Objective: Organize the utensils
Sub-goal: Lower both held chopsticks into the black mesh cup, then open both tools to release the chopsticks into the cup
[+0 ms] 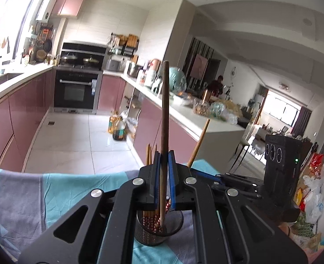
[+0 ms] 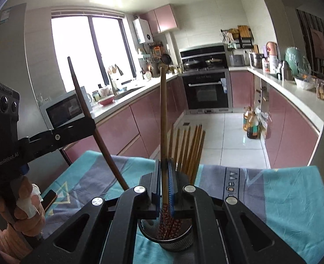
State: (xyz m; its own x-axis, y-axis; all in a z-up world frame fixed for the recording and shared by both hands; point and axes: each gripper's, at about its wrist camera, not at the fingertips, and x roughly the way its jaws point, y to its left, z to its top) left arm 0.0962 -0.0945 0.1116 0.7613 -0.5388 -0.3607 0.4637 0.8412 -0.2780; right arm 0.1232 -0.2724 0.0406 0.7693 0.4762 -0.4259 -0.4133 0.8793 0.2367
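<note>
The left gripper point(image 1: 163, 156) is closed on a long dark-brown wooden chopstick point(image 1: 164, 114), its blue-padded jaws pinching the shaft a little above the lower end. That stick stands nearly upright in the left wrist view, its foot down inside a round dark metal mesh utensil holder point(image 1: 153, 231) directly below the jaws. The holder stands on a teal and grey patterned tablecloth point(image 1: 52, 193).

The right gripper point(image 2: 164, 167) is likewise clamped shut, on a lighter tan wooden chopstick point(image 2: 163, 118) whose red-patterned lower end reaches into the same holder point(image 2: 172, 242). Only the right wrist view shows the bundle of tan chopsticks point(image 2: 189, 151) already standing in the holder, fanned and leaning to the right behind the jaws; the left wrist view catches just a few of their tips point(image 1: 149, 154) past its own jaw.

The right wrist view also shows the left gripper from the side, with the person's left hand point(image 2: 26, 206) wrapped round its handle, white tape on a finger, and the dark chopstick point(image 2: 96, 118) tilting up to the left. A small dark flat object point(image 2: 49, 199) lies on the cloth point(image 2: 293, 198) near that hand; what it is cannot be told. The left wrist view in turn shows the right gripper's black camera housing point(image 1: 280, 154) at its right, and the tan chopstick point(image 1: 199, 143) slanting up beside it.
</note>
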